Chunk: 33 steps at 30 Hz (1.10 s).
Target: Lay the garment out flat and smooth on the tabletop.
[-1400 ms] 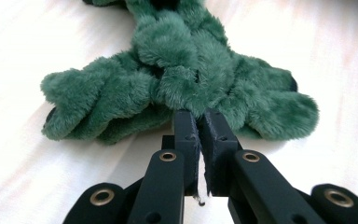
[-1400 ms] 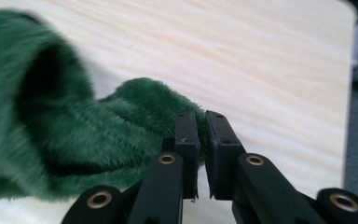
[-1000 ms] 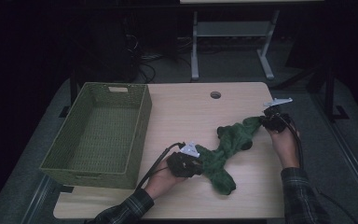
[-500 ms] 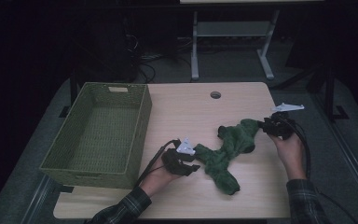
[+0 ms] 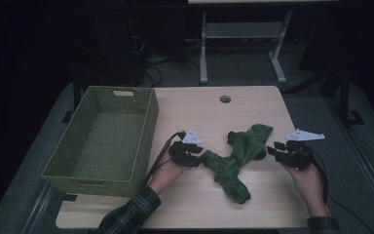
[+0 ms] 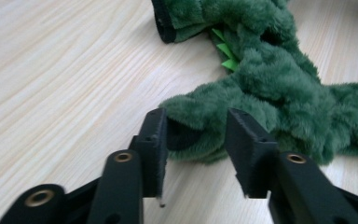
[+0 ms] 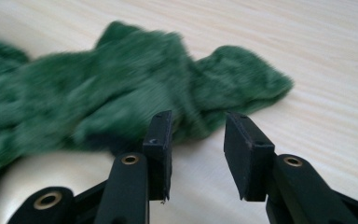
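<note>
A pale wooden table (image 5: 253,105) with a round hole (image 5: 225,99) near its far edge is seen in a dimly lit room. Behind it, a grey metal frame (image 5: 243,36) and tangled cables (image 5: 151,61) are set on a dark floor (image 5: 39,146).

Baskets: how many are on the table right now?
1. The green woven basket sits at the table's left edge, left of the green plush cloth.
</note>
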Each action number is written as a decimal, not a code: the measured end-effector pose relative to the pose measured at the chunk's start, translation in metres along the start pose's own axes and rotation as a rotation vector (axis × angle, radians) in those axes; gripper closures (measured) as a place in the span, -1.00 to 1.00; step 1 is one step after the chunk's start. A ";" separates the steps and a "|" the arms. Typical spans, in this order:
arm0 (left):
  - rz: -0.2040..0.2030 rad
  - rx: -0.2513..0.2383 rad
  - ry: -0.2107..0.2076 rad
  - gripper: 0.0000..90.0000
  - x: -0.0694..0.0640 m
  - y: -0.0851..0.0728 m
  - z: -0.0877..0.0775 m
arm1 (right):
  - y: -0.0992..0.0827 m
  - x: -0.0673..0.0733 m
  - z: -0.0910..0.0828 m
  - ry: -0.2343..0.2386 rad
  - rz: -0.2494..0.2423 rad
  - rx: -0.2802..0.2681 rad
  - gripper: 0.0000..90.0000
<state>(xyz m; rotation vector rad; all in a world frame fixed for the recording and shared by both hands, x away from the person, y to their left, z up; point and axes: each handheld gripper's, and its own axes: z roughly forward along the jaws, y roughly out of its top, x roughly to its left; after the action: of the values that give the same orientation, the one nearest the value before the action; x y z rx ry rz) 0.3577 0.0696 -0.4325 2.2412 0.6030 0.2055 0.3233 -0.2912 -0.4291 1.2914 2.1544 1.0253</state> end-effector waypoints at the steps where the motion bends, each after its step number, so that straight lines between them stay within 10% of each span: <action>1: 0.001 -0.001 -0.011 0.35 0.001 0.000 0.002 | -0.002 0.003 -0.002 0.006 -0.003 0.004 0.37; 7: -0.004 0.014 -0.041 0.38 0.001 0.001 0.014 | -0.023 0.023 -0.014 0.049 -0.021 0.010 0.37; 14: -0.010 0.068 0.014 0.89 0.012 -0.001 0.028 | -0.037 0.051 -0.020 0.124 -0.056 0.026 0.31; 33: -0.014 0.066 0.023 0.90 0.014 -0.002 0.031 | -0.053 0.111 -0.014 0.312 -0.129 0.084 0.28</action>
<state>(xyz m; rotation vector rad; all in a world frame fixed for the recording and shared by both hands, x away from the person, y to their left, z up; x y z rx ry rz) 0.3792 0.0568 -0.4554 2.3004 0.6462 0.2075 0.2311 -0.2149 -0.4597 1.0684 2.5002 1.1574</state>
